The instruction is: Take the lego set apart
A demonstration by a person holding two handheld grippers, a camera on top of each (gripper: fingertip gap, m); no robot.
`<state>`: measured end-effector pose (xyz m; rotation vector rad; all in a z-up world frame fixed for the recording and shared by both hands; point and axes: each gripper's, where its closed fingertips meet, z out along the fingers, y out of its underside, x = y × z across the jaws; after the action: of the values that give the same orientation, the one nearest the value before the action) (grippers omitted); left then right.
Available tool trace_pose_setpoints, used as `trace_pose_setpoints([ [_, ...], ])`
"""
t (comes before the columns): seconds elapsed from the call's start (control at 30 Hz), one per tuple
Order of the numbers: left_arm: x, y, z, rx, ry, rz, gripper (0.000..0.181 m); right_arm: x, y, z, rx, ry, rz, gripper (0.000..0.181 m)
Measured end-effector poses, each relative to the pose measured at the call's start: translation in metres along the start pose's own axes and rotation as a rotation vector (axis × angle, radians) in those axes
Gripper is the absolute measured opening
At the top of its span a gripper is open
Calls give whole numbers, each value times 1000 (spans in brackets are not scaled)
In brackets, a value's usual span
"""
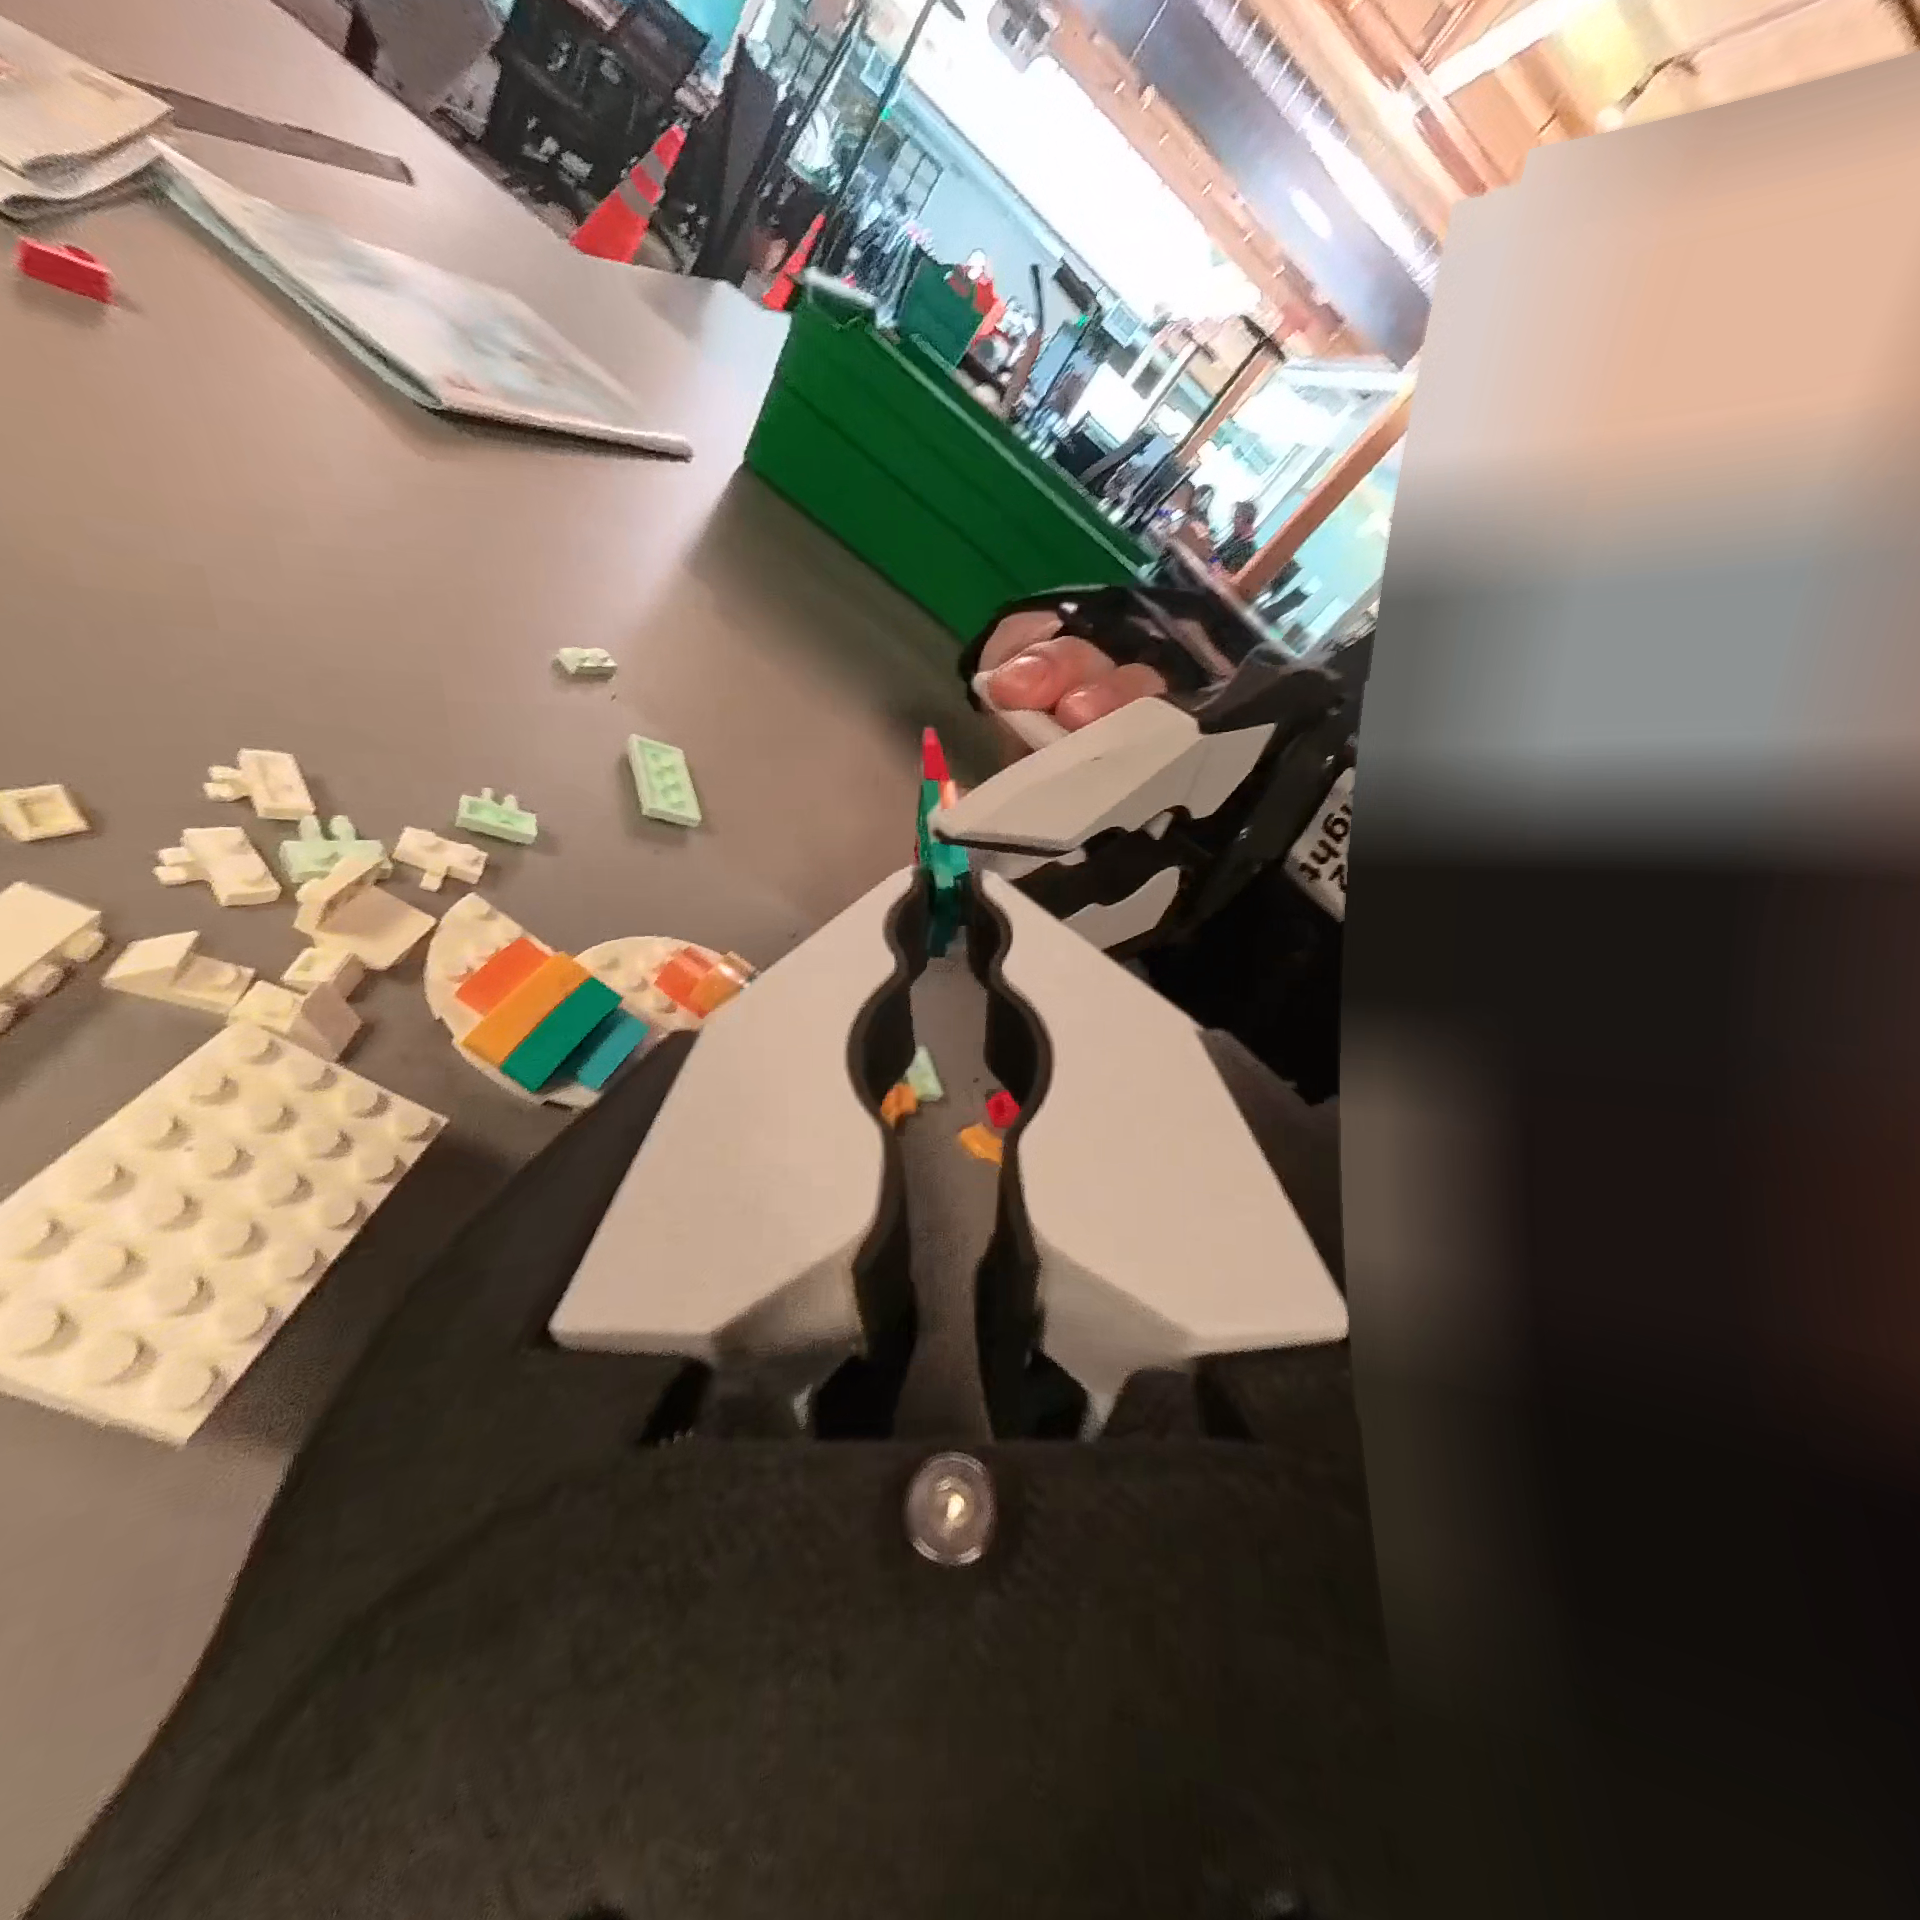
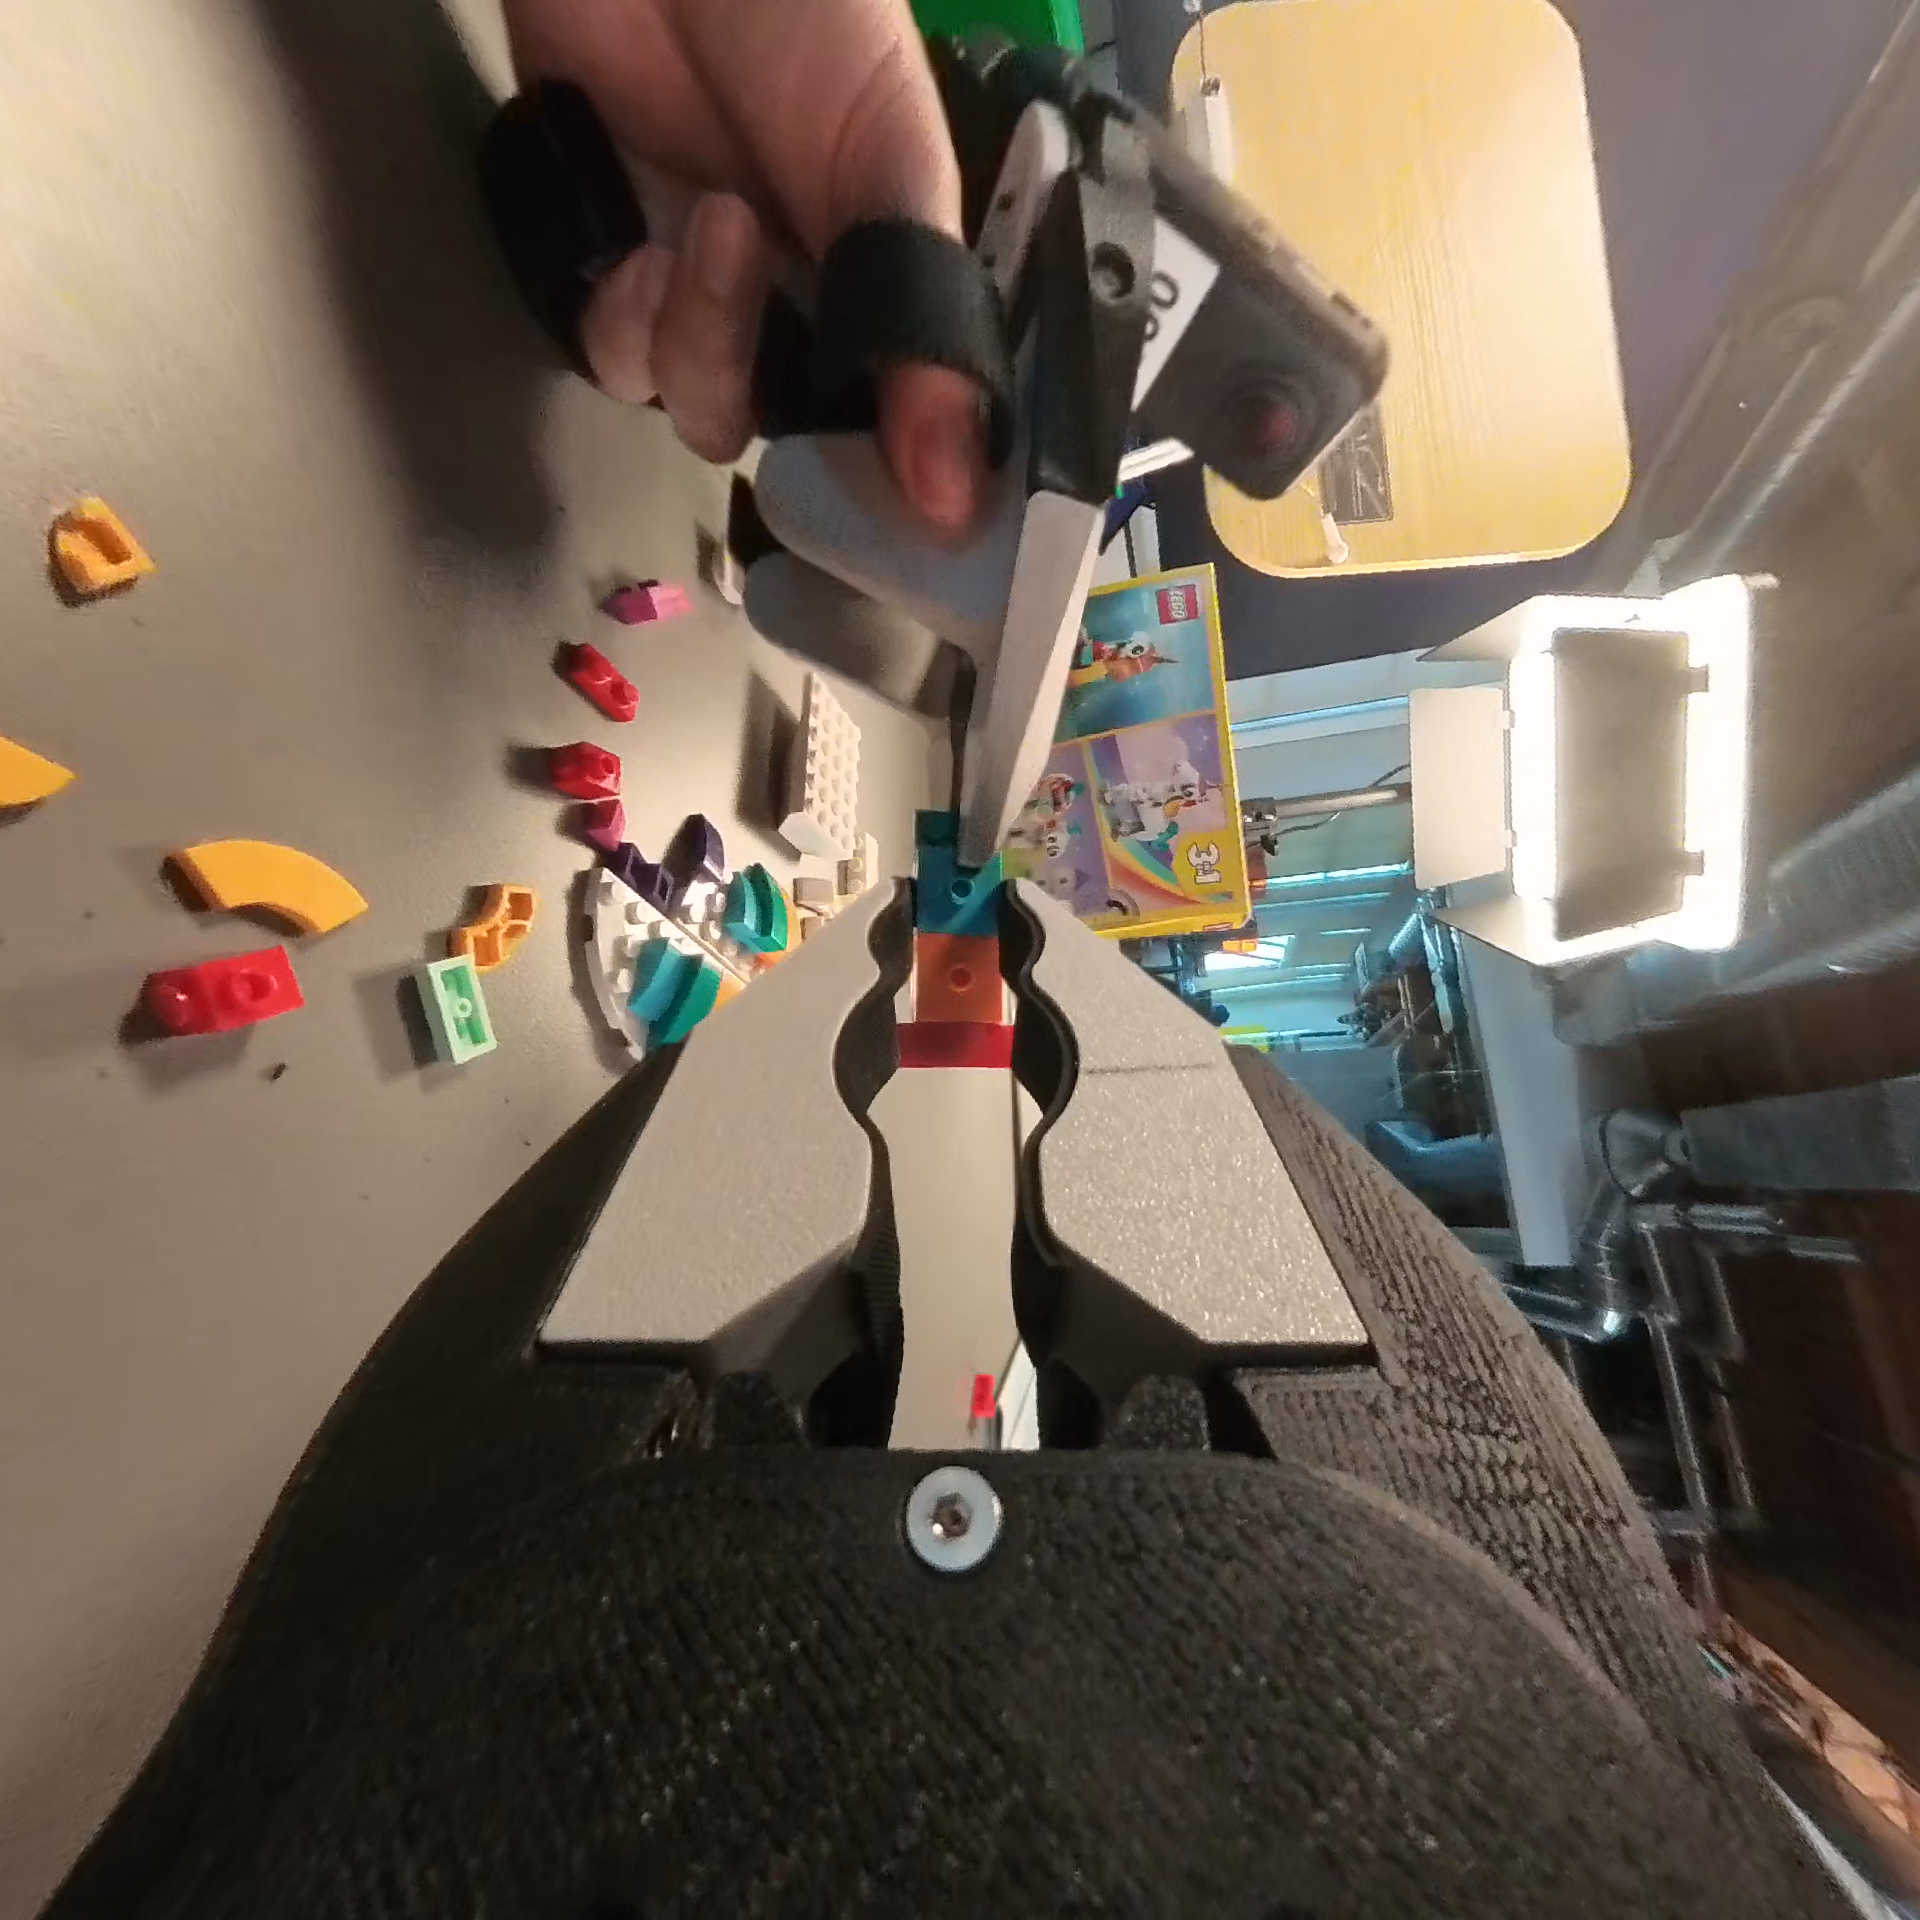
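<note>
Both claws clamp one small stack of glossy plastic bricks, teal over orange over red [image 2: 958, 961], held in the air above the smooth grey desk [image 1: 312, 582]: the right claw [image 2: 956, 914] pinches its teal and orange middle between matte grey wedge fingers with wavy black inner edges, and the left claw [image 1: 943, 902] grips its teal end. On the desk to the left lie a studded cream square baseplate [image 1: 177, 1226], white half-round plates carrying orange and teal tiles [image 1: 540, 1013], pale mint plates [image 1: 663, 779] and a flat paper booklet [image 1: 436, 332]. In the right wrist view, loose red bricks [image 2: 223, 989], curved orange arch pieces [image 2: 265, 883] and a yellow cardboard box [image 2: 1153, 769] show.
</note>
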<state>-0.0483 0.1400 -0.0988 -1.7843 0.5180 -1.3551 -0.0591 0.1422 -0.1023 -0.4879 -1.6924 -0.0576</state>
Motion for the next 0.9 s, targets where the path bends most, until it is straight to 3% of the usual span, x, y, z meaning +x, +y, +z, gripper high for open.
trace_pose_setpoints([
  [0.03, -2, 0, 0, -10, -22, 4, 5, -1, 1, 1, -9, -2, 11, 14],
  [0.23, -14, 2, -1, -32, -122, -1, 5, -7, 10, 12, -125, -25, 38, 16],
  [0.47, -13, 6, -3, -78, -126, 41, 13, -9, 13, 12, -127, -30, 21, 15],
  [0.73, -17, 6, -3, -64, -153, 52, 3, -10, 13, 13, -126, -50, 87, 15],
  [0.9, -29, 17, 3, -182, -332, 284, 2, -27, 22, 14, -189, -196, 203, 14],
])
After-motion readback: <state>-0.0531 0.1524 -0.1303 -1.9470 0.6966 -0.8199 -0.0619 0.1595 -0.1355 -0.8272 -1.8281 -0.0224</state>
